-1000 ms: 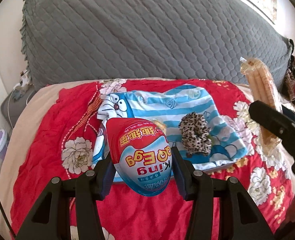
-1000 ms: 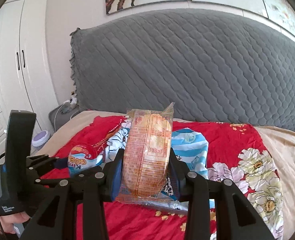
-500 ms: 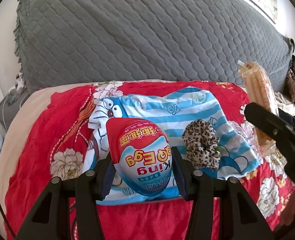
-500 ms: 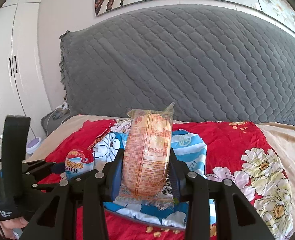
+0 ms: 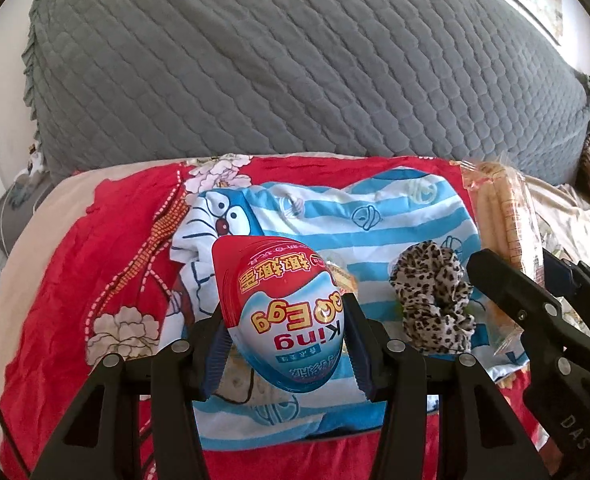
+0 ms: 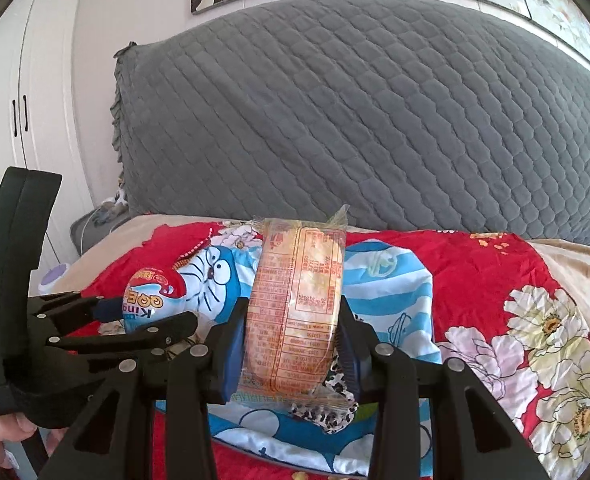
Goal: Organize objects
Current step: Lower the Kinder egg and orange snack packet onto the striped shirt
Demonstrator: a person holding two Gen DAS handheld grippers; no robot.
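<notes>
In the left wrist view, the left gripper (image 5: pixel 285 344) has its two fingers clamped on a red and blue plastic egg (image 5: pixel 281 312), which stands between the blue pads with its pointed end away from the camera and its print upside down. Under it, on the red flowered bedspread (image 5: pixel 107 248), lies a blue and white striped cartoon cloth (image 5: pixel 335 216), and on this cloth, to the right of the egg, rests a leopard scrunchie (image 5: pixel 433 296). At the right edge the right gripper (image 5: pixel 535 304) comes in with its snack packet (image 5: pixel 503 216). A grey quilted headboard (image 5: pixel 295 60) fills the background. In the right wrist view, the right gripper (image 6: pixel 291 344) is closed on the orange snack packet (image 6: pixel 295 304), held upright above the cloth (image 6: pixel 387 280). At the left the left gripper (image 6: pixel 135 322) holds the egg (image 6: pixel 151 292), near the cartoon face; part of a hand (image 6: pixel 3 436) shows at the lower left corner.
</notes>
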